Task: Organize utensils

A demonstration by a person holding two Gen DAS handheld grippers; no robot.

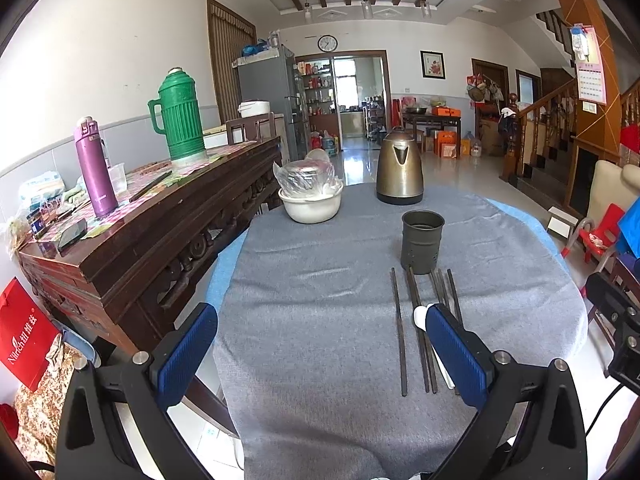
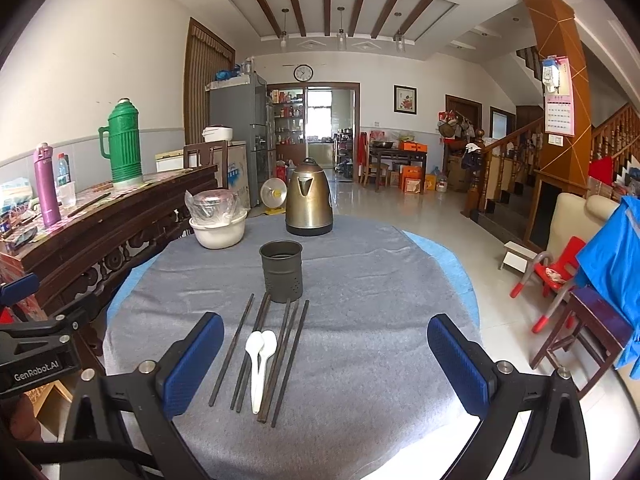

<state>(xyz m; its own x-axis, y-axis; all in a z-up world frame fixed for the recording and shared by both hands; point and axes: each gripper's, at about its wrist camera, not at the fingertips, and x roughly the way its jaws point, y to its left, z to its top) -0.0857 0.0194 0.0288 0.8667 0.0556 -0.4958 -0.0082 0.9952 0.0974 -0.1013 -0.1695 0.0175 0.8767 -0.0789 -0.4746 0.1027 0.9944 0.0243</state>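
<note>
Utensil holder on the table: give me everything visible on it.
The utensil holder is a dark grey-green cylinder, metal by its look, with rows of small holes low on its wall. It stands upright, mouth open, nothing sticking out, on the grey tablecloth just in front of the kettle. The far tips of the chopsticks lie at its base; contact unclear. Neither gripper touches it.

A brass-coloured kettle point(image 2: 309, 199) stands far on the grey cloth point(image 2: 360, 320), a white bowl point(image 2: 218, 232) to its left; 1 green thermos point(image 2: 124, 146) tops the left sideboard point(image 2: 112, 216).
</note>
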